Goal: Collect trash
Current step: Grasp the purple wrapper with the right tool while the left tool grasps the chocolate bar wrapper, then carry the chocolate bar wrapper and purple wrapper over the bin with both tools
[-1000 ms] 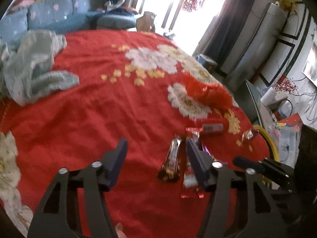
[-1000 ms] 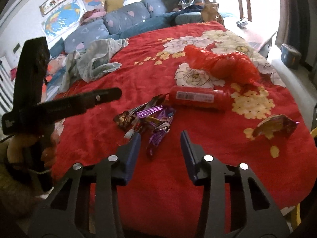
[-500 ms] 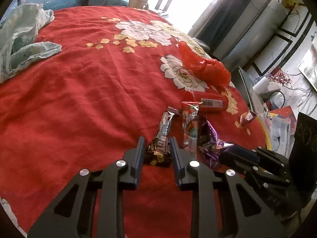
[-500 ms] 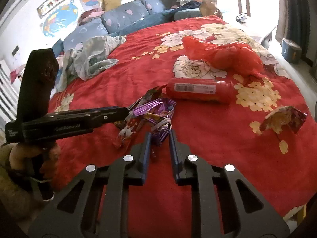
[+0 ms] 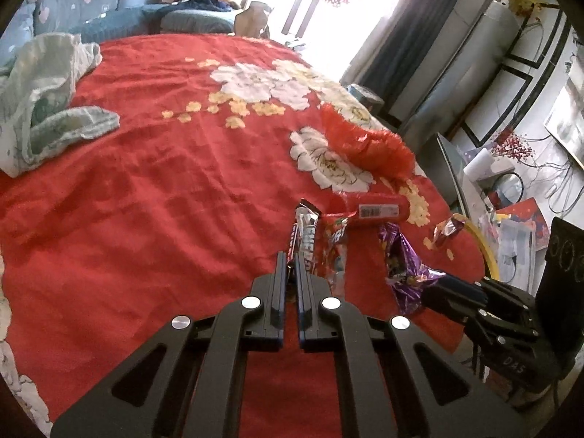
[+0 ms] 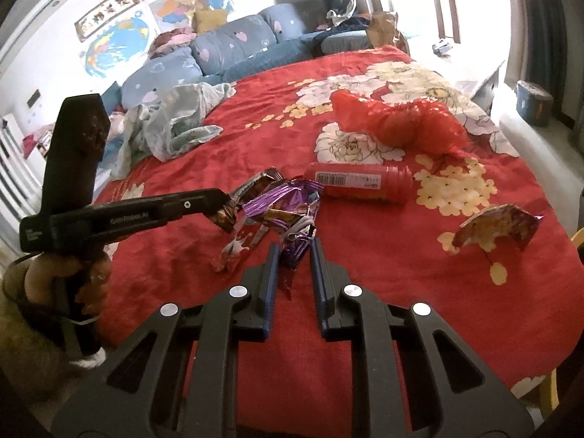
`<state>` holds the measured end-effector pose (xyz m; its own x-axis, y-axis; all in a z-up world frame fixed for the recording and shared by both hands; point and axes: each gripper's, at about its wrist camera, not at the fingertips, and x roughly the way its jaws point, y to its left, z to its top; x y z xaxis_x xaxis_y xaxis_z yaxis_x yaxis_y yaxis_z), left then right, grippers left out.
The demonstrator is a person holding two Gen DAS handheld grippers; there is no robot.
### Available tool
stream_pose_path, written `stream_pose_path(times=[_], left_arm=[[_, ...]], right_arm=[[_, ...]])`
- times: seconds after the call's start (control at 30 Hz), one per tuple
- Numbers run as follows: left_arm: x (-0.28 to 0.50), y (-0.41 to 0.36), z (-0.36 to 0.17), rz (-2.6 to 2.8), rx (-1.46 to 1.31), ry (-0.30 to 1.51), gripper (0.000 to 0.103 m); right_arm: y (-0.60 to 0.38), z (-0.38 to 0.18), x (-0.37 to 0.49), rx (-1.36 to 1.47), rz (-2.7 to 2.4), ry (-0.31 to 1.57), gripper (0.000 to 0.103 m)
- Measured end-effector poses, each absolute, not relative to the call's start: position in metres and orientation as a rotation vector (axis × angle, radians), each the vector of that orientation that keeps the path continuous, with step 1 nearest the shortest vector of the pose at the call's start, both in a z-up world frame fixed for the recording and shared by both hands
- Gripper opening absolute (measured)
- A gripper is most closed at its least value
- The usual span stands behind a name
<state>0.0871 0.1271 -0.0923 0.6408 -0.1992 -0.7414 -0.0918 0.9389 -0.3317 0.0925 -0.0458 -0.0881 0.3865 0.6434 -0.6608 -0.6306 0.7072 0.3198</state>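
We see the left gripper (image 5: 291, 260) pinching the brown wrapper (image 5: 304, 230); to its right, the right gripper (image 6: 295, 252) clamps the purple wrapper (image 6: 288, 208).

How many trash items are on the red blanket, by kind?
Wrappers: 4 – brown bar wrapper, red wrapper, purple foil wrapper, loose foil wrapper
Red bottles: 1 – red bottle
Red plastic bags: 1 – red plastic bag
Total: 6
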Motion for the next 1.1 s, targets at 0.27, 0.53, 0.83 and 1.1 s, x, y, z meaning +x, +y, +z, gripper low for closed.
stream_pose_path(times=[0.27, 0.53, 0.83, 1.1], left_arm=[[0.084, 0.118, -0.067, -0.08, -0.34, 0.82, 0.004], [0.087, 0.093, -0.05, -0.115, -0.3, 0.788, 0.005], [0.093, 0.064, -0.038, -0.155, -0.26, 0.768, 0.004], [0.099, 0.041, -0.032, -0.198, -0.243, 0.756, 0.004]], right_arm=[[-0.063, -0.076, 0.093, 0.038, 0.791, 0.81, 0.012], [-0.084, -0.063, 0.098, 0.065, 0.764, 0.772, 0.012], [-0.114, -0.049, 0.108, 0.102, 0.711, 0.73, 0.012], [-0.142, -0.041, 0.116, 0.138, 0.661, 0.706, 0.012]])
